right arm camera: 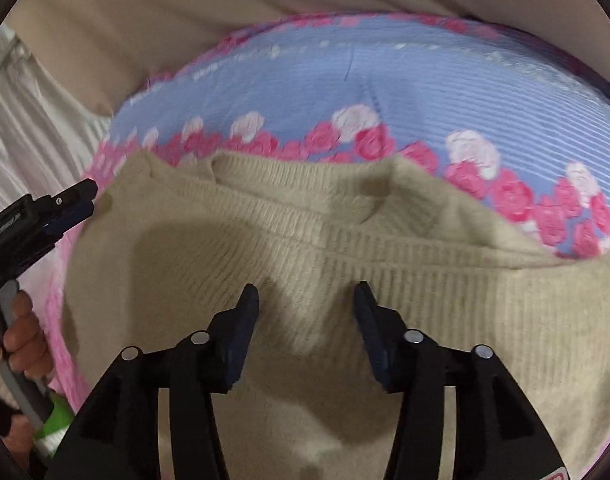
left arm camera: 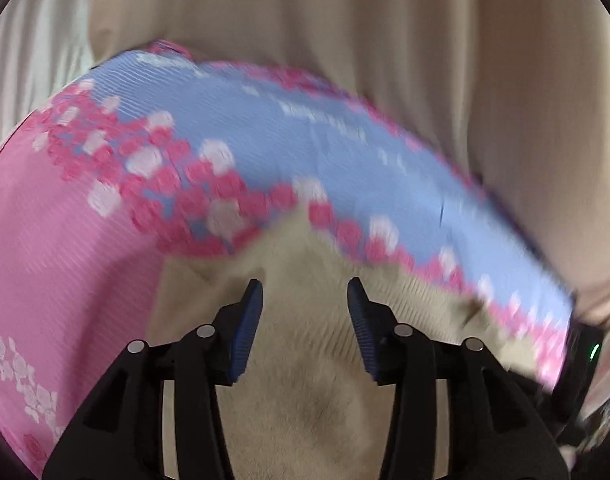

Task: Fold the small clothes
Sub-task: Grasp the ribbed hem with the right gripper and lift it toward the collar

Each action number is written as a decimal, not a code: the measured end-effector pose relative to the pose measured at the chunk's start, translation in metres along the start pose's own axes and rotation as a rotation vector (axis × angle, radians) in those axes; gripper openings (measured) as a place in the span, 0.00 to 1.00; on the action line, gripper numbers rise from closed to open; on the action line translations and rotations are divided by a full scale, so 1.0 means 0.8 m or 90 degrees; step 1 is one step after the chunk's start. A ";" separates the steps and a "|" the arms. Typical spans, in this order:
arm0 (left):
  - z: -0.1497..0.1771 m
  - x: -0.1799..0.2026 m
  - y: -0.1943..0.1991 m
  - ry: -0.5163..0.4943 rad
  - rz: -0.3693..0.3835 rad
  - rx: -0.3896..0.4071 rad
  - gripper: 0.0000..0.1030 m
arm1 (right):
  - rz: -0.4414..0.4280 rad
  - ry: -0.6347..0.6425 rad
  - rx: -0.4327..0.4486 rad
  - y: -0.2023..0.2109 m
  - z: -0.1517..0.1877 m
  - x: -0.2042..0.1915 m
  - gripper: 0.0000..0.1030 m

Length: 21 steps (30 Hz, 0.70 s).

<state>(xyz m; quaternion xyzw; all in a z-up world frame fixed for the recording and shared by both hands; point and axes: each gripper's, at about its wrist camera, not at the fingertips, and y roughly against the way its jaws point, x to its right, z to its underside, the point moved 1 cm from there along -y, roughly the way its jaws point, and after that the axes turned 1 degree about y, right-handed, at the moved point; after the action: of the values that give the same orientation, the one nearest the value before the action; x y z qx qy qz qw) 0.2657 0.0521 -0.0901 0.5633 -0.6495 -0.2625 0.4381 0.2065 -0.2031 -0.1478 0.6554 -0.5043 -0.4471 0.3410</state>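
Observation:
A beige ribbed knit garment (right arm camera: pixel 345 248) lies on a pink and blue flowered cloth (right arm camera: pixel 385 88). It also shows in the left wrist view (left arm camera: pixel 305 320), blurred. My right gripper (right arm camera: pixel 306 294) is open, just above the garment's middle, holding nothing. My left gripper (left arm camera: pixel 305 290) is open above the garment's edge, holding nothing. In the right wrist view the left gripper (right arm camera: pixel 79 196) shows at the far left beside the garment's left corner, held by a hand (right arm camera: pixel 23 332); its jaws look nearly closed from that angle.
The flowered cloth (left arm camera: pixel 345 152) covers the work surface, pink on the left (left arm camera: pixel 65 280). Beige curtains (left arm camera: pixel 385 40) hang behind it, and white fabric (right arm camera: pixel 33 120) lies at the left. A black device with a green light (left arm camera: pixel 591 352) sits at the right edge.

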 end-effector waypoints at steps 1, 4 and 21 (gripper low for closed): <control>0.011 0.004 -0.017 -0.018 -0.018 -0.024 0.42 | 0.027 0.017 0.002 -0.002 -0.001 -0.002 0.32; 0.022 0.002 -0.042 -0.014 -0.035 -0.038 0.42 | 0.028 -0.001 0.002 0.003 -0.015 0.009 0.04; 0.025 0.009 -0.024 -0.084 -0.085 0.002 0.48 | 0.052 -0.194 0.155 0.133 0.072 0.090 0.22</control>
<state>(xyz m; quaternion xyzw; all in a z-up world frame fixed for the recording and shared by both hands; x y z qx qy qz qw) 0.2582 0.0376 -0.1135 0.5872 -0.6384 -0.3266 0.3754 0.1215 -0.3001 -0.0909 0.5953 -0.6266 -0.4627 0.1971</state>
